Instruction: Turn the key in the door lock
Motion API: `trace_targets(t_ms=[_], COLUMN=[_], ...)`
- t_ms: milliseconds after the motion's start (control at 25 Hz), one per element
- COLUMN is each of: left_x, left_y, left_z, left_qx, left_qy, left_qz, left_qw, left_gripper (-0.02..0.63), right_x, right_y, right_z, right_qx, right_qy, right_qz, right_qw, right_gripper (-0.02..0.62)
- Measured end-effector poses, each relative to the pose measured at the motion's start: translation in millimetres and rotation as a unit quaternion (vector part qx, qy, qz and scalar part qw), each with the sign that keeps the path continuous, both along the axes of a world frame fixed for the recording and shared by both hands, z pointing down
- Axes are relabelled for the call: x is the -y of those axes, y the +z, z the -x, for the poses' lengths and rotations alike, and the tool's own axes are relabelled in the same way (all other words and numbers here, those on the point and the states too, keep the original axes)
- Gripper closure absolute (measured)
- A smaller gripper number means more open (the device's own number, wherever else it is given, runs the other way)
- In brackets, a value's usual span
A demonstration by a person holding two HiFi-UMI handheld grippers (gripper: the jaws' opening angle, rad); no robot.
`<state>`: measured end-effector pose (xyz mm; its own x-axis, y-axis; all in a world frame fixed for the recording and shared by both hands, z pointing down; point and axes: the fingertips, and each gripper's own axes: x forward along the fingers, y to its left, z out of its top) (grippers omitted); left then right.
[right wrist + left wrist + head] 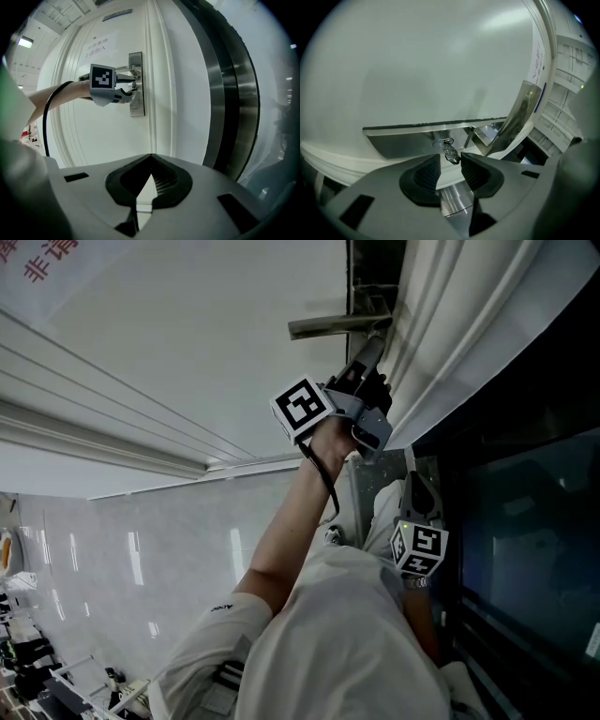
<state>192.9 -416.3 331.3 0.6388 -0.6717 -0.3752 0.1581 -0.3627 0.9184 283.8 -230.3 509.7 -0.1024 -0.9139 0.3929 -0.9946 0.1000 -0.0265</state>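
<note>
Jaws: left gripper [450,167] wide, key [451,153] unpinched between tips; right gripper [150,161] closed, empty | step: grasping key in lock [440,143] | next: pinch key head squarely.

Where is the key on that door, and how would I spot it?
On the white door, find the long metal lock plate that also carries the lever handle. The key pokes out of the round keyhole in that plate, just ahead of the open left gripper. It is the only small dark piece on the shiny plate.
</note>
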Motion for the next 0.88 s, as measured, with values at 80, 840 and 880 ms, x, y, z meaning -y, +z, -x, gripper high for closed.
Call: trace_targets(t_ms=[80,840,880], left_x=[2.6,-3.8,-7.0], left_y=[0.0,1.5,2.3], left_z=[0.1,1.4,1.9], left_qx=[0.02,0.097,0.101], left_qy=[-0.006,0.0,0.002], left_qz=[-0.016,-0.051,-0.054], left_qw=[0.9997,0.994,0.9934], left_gripper=[0.477,0.498,0.504], right_x=[3.6,7.6,6.4], right_y=[1.9,-1.0,-1.3], right_z=[1.5,18.3,19.1], right_qx=[-0.001,-0.009,-0.009], right_qy=[-0.002,-0.019,-0.02], right_qz=[0.003,0.004,0.004], right_qw=[1.0,1.0,1.0], right_gripper=[0.603,0.603,0.603])
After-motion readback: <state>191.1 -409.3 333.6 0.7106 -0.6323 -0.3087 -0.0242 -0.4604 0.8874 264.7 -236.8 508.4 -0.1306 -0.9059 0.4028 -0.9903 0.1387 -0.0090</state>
